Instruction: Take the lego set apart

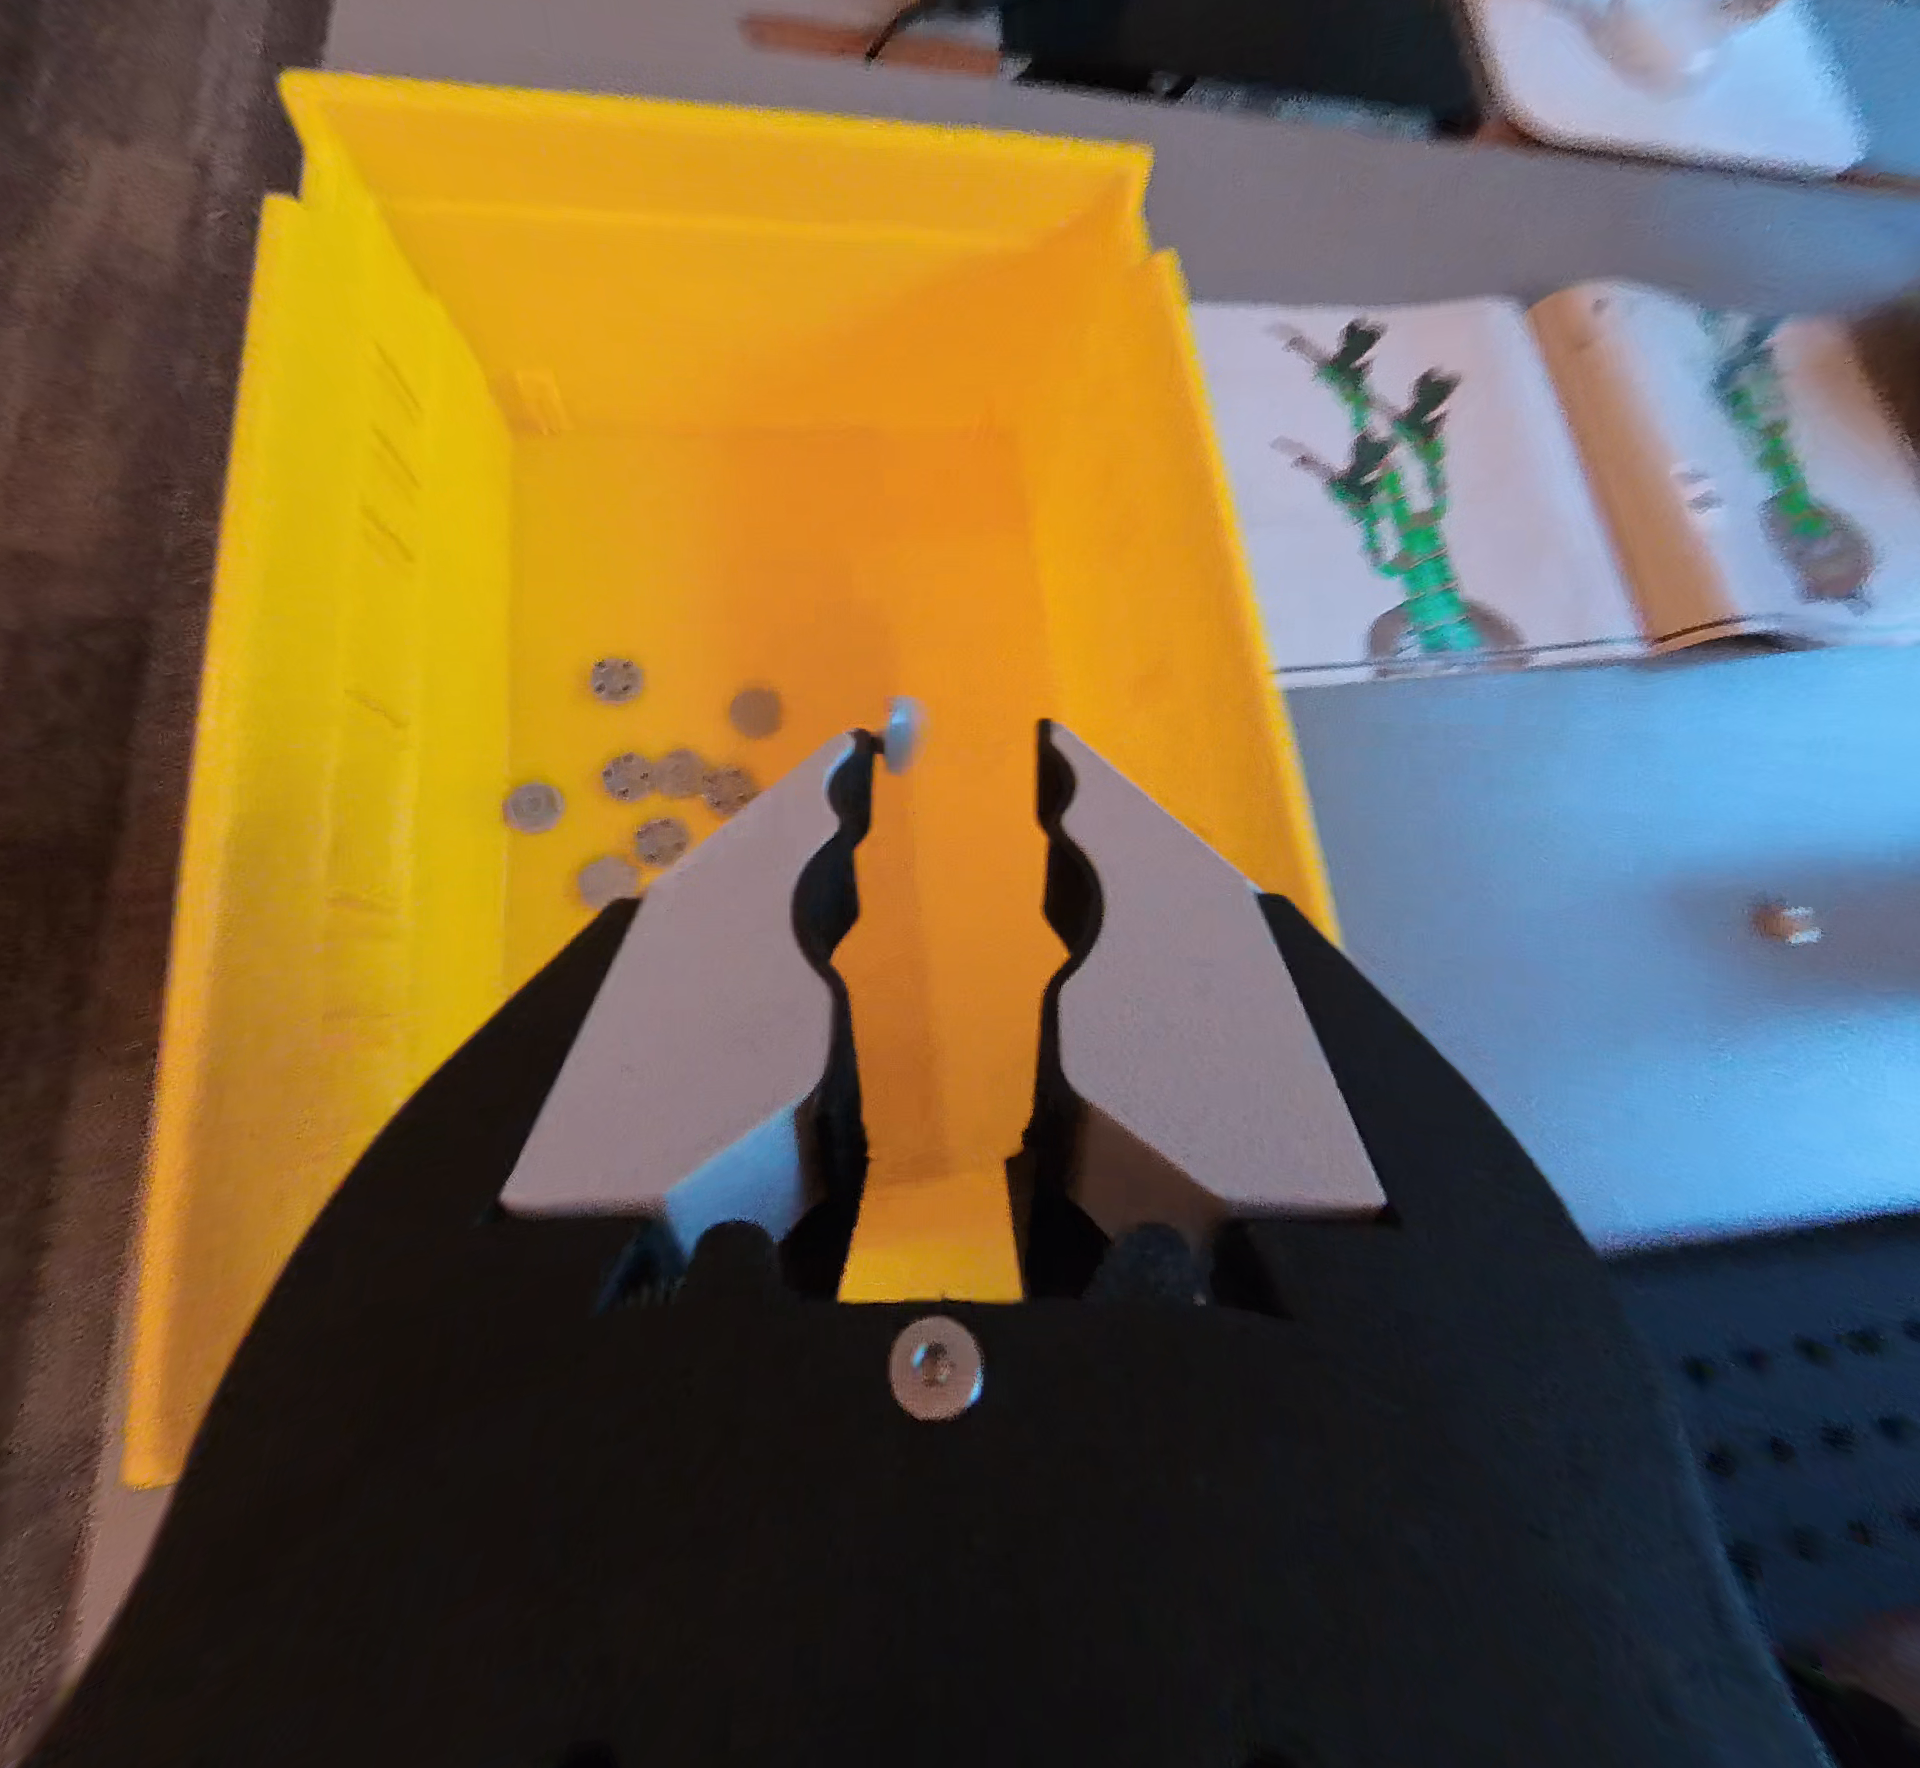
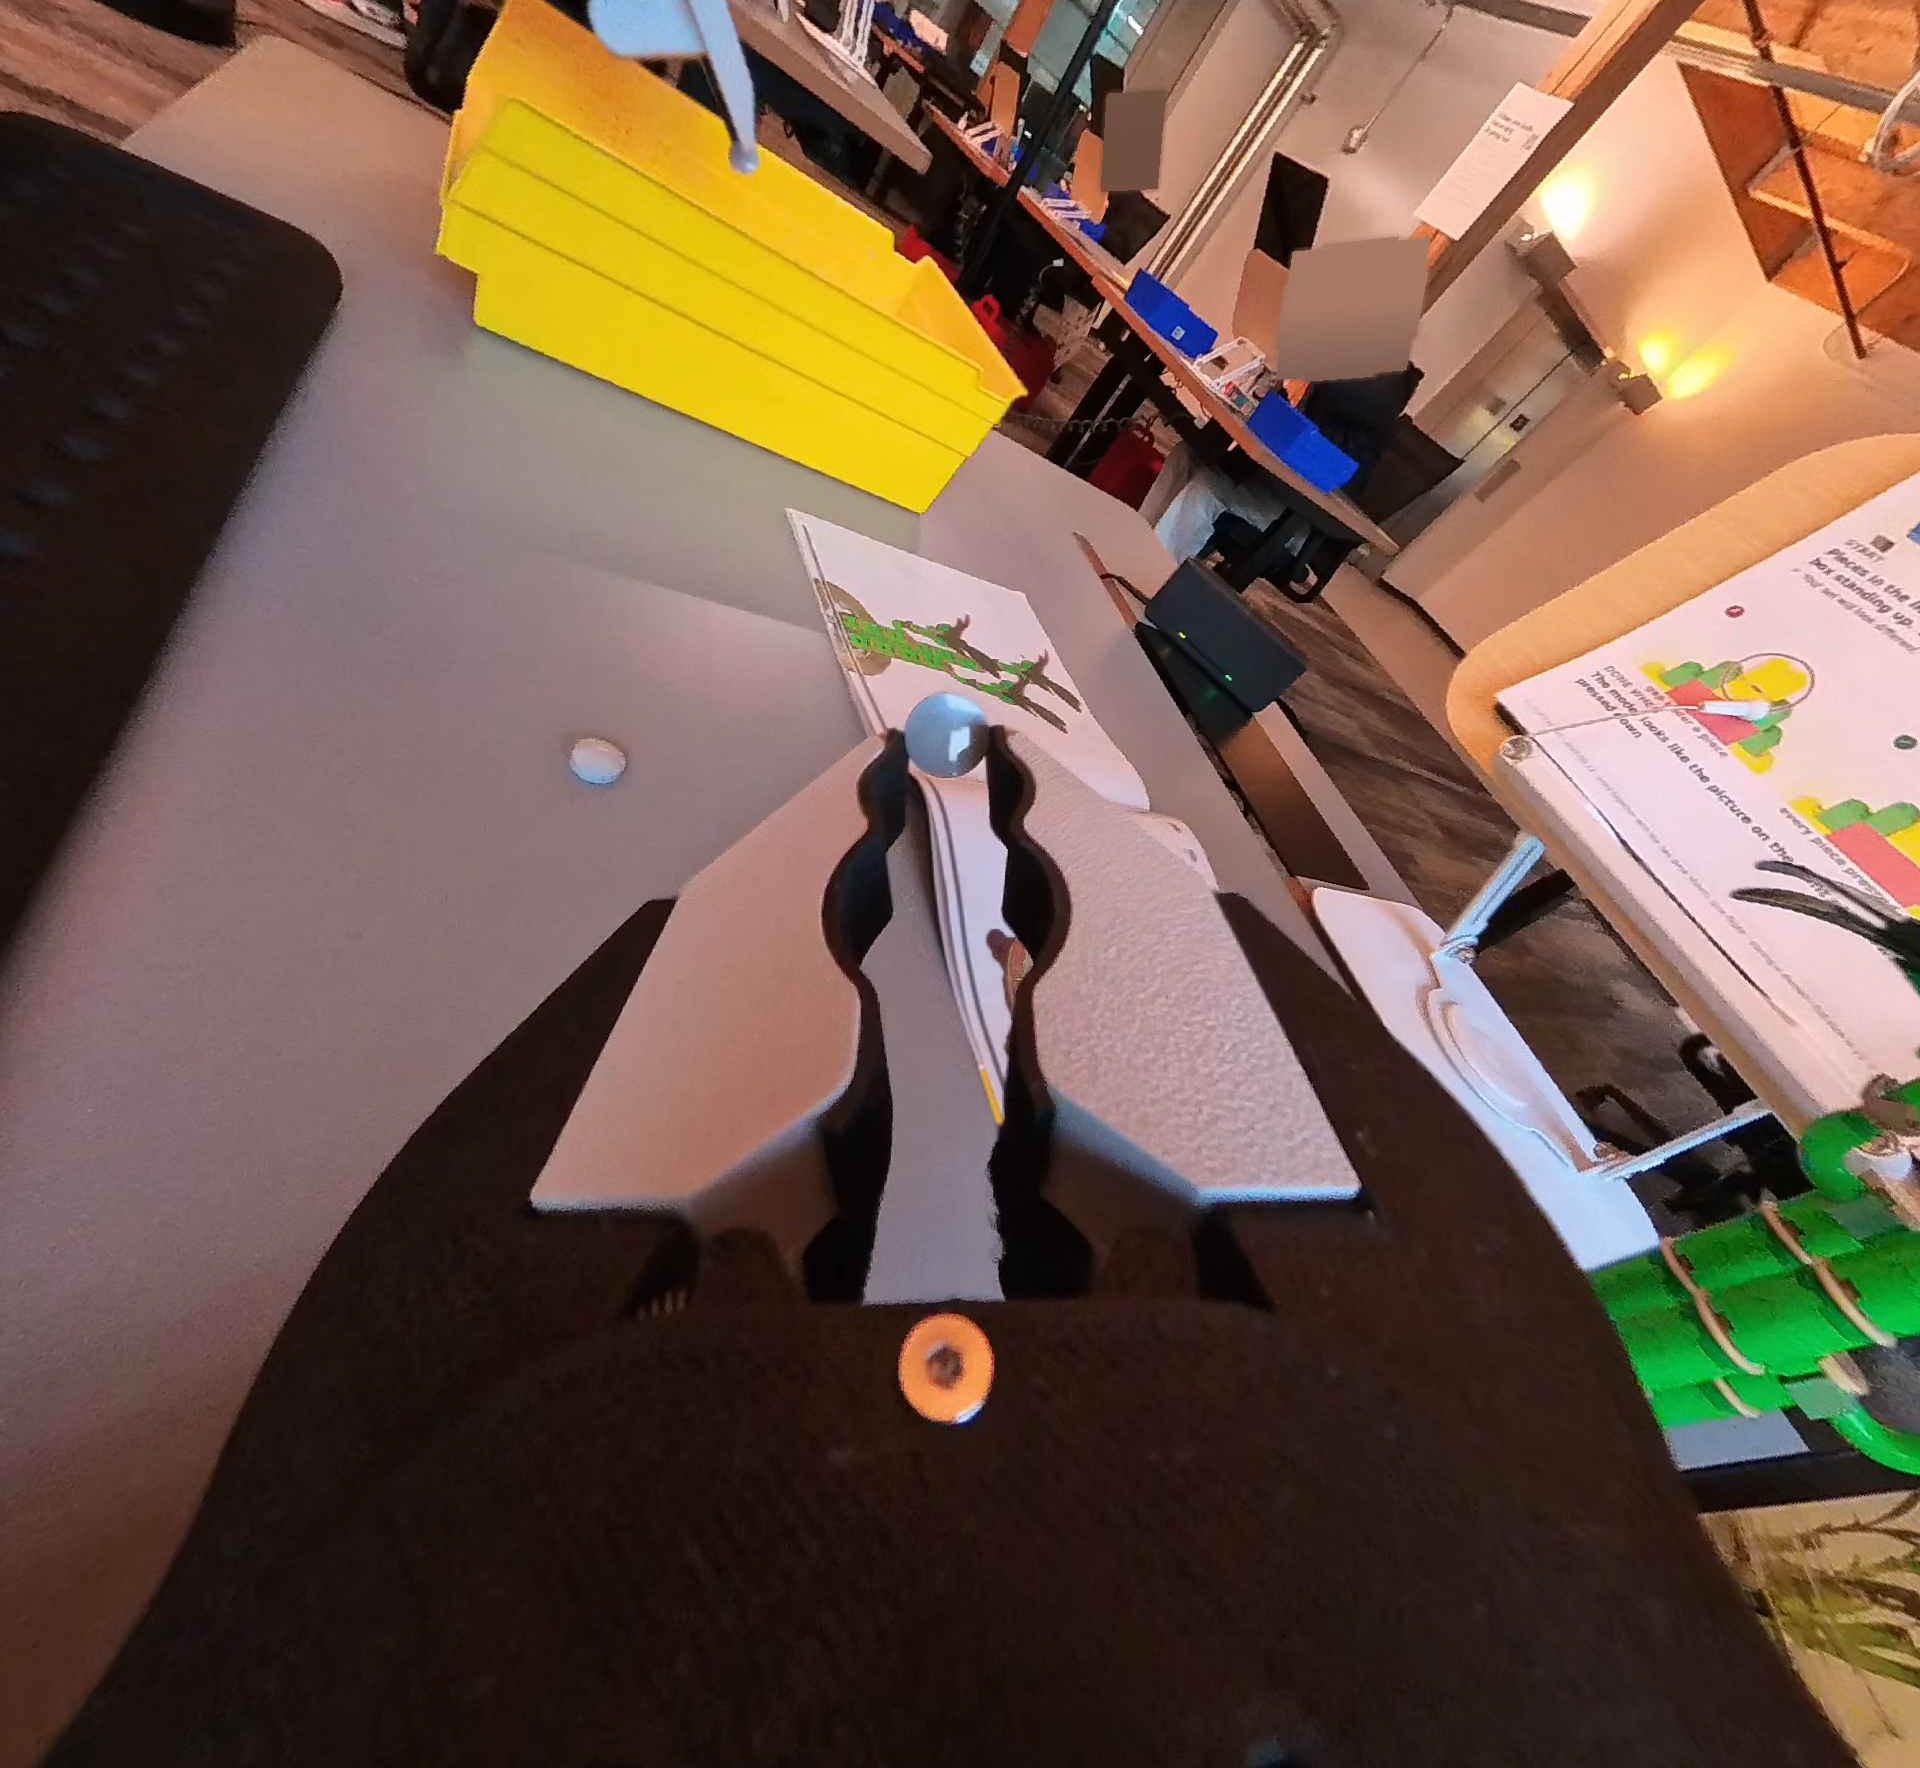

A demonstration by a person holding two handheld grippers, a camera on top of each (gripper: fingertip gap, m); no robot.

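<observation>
The left hand-held gripper (image 1: 951,742) hangs open over the yellow bin (image 1: 727,160), a grey disc (image 1: 902,733) clinging to one fingertip for dropping among others, while the right hand-held gripper (image 2: 943,747) pinches another disc (image 2: 945,733) above the counter (image 2: 416,679).

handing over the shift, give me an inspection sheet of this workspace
surface: grey table, black perforated mat at one end
job's things: yellow bin with round grey pieces at its bottom; green model; one loose piece on the table
clutter: open instruction booklet, instruction sheet
grippers: left gripper open above the bin, a piece at one fingertip; right gripper shut on a round grey piece
cables: one by the black box
surroundings: workshop benches, blue bins
</observation>
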